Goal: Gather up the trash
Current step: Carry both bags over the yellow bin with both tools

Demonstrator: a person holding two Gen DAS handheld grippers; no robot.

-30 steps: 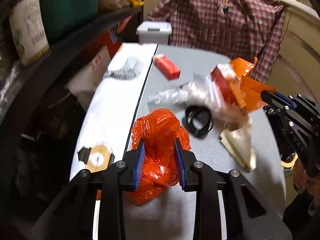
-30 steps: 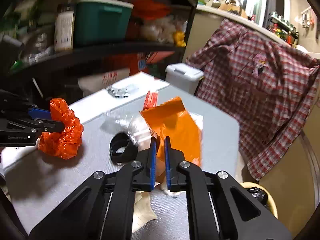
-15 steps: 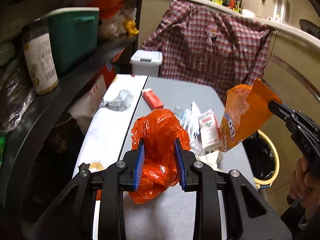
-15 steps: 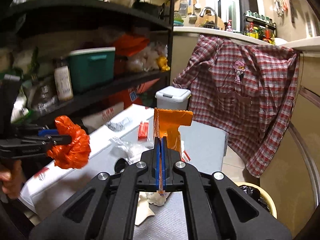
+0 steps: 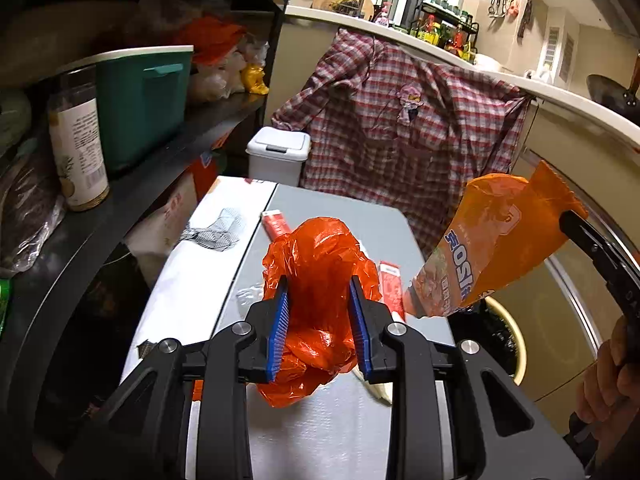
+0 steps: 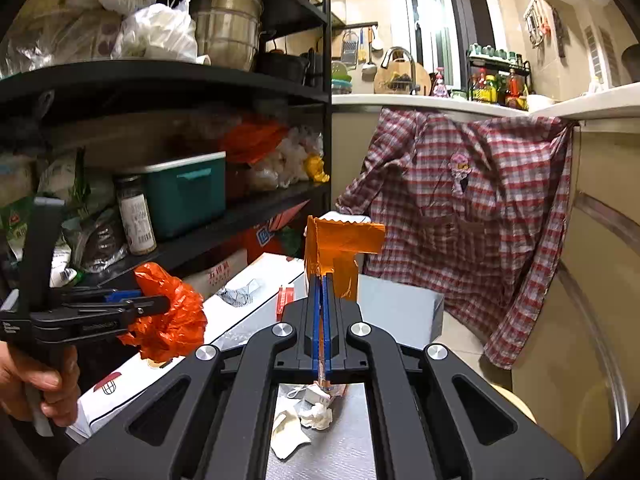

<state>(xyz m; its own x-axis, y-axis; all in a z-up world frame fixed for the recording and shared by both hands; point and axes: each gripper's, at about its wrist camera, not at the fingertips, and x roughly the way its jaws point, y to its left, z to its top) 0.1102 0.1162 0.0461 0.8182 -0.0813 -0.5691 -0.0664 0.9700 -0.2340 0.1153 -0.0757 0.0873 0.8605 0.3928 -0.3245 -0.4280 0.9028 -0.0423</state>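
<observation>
My left gripper [image 5: 320, 312] is shut on a crumpled orange plastic bag [image 5: 320, 264], held up above the grey table [image 5: 348, 208]. The same orange plastic bag [image 6: 168, 320] shows at the left in the right wrist view. My right gripper [image 6: 322, 280] is shut on a flat orange snack wrapper [image 6: 340, 246], which sticks up past its tips. That snack wrapper [image 5: 492, 240] hangs in the air at the right of the left wrist view, open end down. Red packets [image 5: 274, 222] and crumpled white paper [image 6: 316, 416] lie on the table below.
A black shelf unit [image 5: 168, 136] with a teal box [image 5: 144, 100] and a jar [image 5: 78, 140] runs along the left. A white lidded bin [image 5: 278, 154] and a plaid shirt [image 5: 404, 128] stand beyond the table. A yellow-rimmed bin with a black liner [image 5: 506, 336] sits low right.
Both grippers have risen off the table with their loads. The snack wrapper left the pile of litter and now hangs free; the orange bag no longer rests on the table.
</observation>
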